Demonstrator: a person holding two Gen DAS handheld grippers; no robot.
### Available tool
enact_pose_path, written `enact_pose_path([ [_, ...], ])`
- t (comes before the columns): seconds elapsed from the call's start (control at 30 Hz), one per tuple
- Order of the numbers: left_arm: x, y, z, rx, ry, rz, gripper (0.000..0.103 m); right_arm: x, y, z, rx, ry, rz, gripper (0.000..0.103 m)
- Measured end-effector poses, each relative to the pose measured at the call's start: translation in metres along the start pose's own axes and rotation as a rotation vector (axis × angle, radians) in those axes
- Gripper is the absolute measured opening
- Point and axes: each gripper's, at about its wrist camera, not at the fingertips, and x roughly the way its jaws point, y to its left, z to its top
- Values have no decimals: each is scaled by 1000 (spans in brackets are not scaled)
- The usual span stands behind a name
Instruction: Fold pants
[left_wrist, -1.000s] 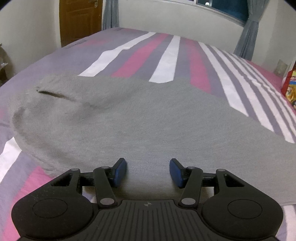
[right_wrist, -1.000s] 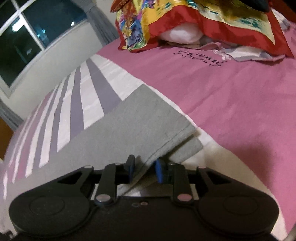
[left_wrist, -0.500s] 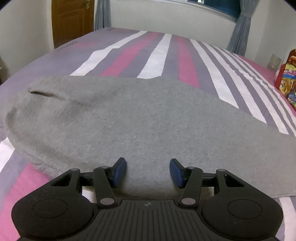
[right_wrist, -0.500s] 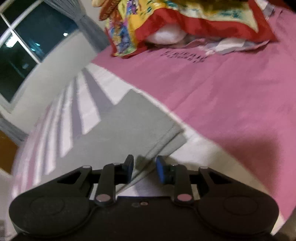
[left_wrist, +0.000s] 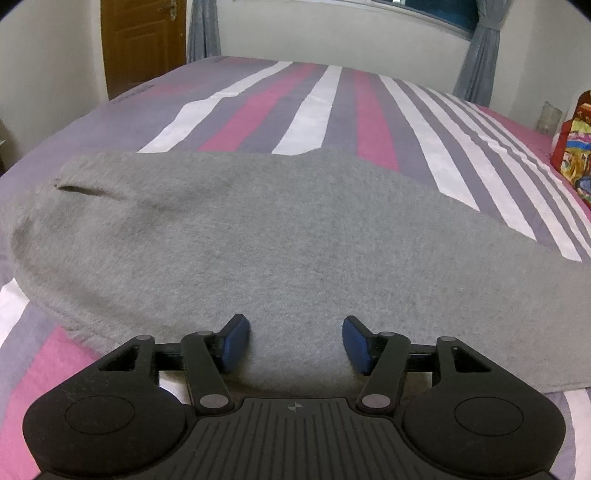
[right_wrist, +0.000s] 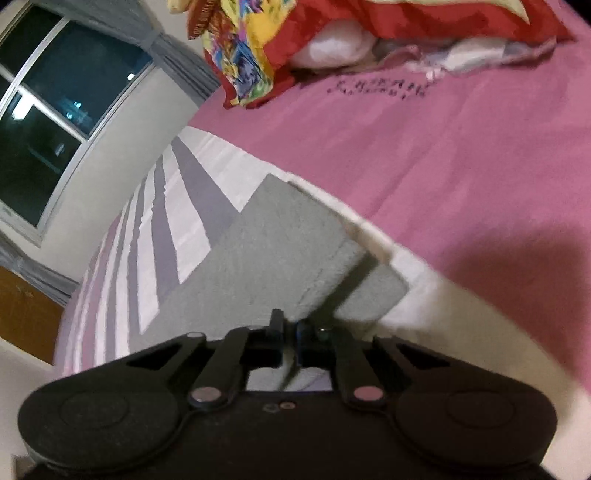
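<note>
Left wrist view — striped bed (left_wrist: 314, 110), grey pants (left_wrist: 295, 240), left gripper (left_wrist: 295, 345) jaws released, right gripper (right_wrist: 290, 332) clenched on pants.

Left tool (left_wrist: 295, 345) jaws apart, just widened, hovering over near edge of grey pants (left_wrist: 258, 240); nothing gripped. Striped bed (left_wrist: 314, 107) beyond, door (left_wrist: 142, 40) at 11 o'clock.

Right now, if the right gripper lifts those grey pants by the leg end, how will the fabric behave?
The grey pants look like soft knit lying limp on the bed, so they will probably droop rather than hold shape. The right gripper has just closed on the leg's edge; the stacked legs may slide apart. The left gripper is open.
</note>
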Motion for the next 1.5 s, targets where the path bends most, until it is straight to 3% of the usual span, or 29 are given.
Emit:
enact_pose_path([
  [0.1,1,1,0,5,1,-4,59,-9,15,0,-140,-58,-63,6],
  [0.2,-1,1,2,4,-1,-18,59,-2,2,-6,-130,0,-112,6],
  [0.23,-2,-1,3,8,-1,-30,59,-2,1,-7,-127,9,-94,8],
  [0.3,-1,-6,9,34,2,-57,59,-4,-4,-8,-62,16,-7,22],
  [0.33,0,-9,11,42,6,-67,59,-4,-6,-9,-30,13,24,22],
  [0.53,-6,-20,15,-1,39,-138,59,8,4,-11,-42,49,53,19],
  [0.6,-12,-22,9,-14,64,-163,59,8,4,-9,-64,43,37,9],
  [0.67,-16,-24,4,-39,81,-189,59,9,5,-8,-70,53,31,8],
  [0.77,-23,-26,0,-95,106,-228,59,9,8,-9,-83,55,24,8],
  [0.87,-30,-29,-1,-145,135,-262,59,12,7,-8,-61,71,30,15],
  [0.97,-34,-30,2,-138,120,-229,59,15,7,-6,-43,66,38,15],
  [1.1,-19,-20,22,-133,87,-136,59,24,21,-6,-105,93,26,6],
  [1.2,-3,-13,33,-108,50,-61,59,19,40,3,-118,36,73,6],
  [1.27,6,-9,38,-100,46,-31,59,12,68,16,-142,-47,126,5],
  [1.4,10,-4,53,-142,23,-28,59,-17,138,50,-209,-269,267,5],
  [1.5,4,-8,62,-114,-12,-35,59,-28,159,54,-307,-376,250,5],
])
